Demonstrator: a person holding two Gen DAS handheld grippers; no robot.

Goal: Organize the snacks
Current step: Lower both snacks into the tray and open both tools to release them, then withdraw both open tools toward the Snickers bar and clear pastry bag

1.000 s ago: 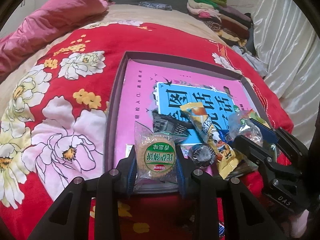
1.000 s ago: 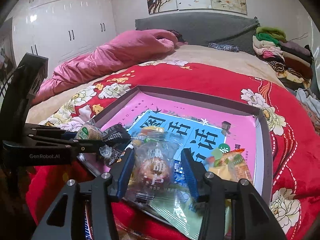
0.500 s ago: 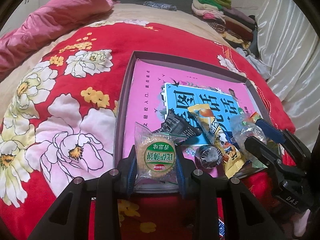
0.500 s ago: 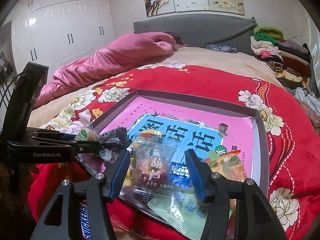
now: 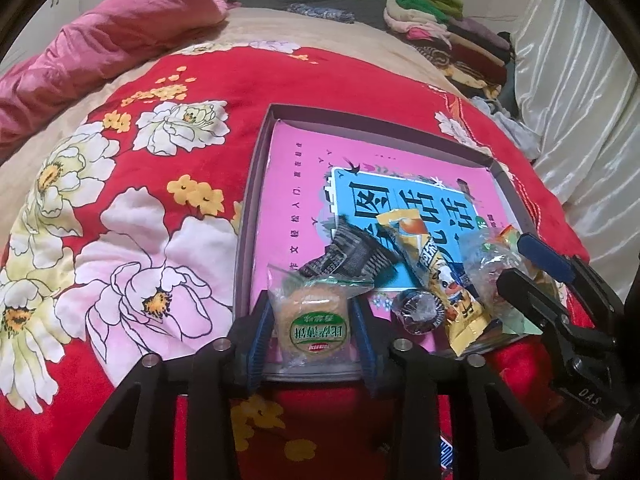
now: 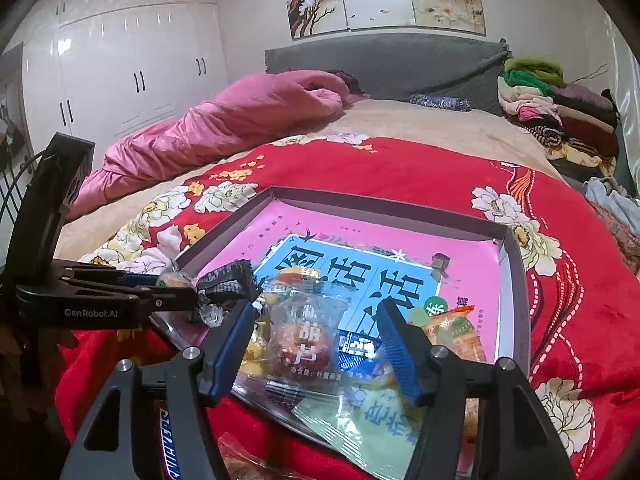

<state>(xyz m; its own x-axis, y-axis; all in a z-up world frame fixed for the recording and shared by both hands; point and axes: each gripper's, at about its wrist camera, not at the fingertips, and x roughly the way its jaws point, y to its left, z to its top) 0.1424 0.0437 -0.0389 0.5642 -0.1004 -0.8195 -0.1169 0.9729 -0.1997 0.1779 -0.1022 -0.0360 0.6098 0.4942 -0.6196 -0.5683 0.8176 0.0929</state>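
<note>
I've just been opening both grippers over the tray (image 5: 256, 184): the left (image 5: 312, 334) frees its cookie (image 5: 314, 324), the right (image 6: 316, 350) its candy (image 6: 300, 344), each lying between part-open jaws.

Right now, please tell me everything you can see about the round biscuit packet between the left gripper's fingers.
The biscuit packet is a clear, crinkly plastic wrapper around one round, golden-brown biscuit, with a green and white oval label and a small red mark. It lies flat at the near edge of the shallow box, on the pink book cover. The left gripper has just been opening; its blue pads flank the packet with a slight gap. A dark striped wrapper meets its far edge.
</note>
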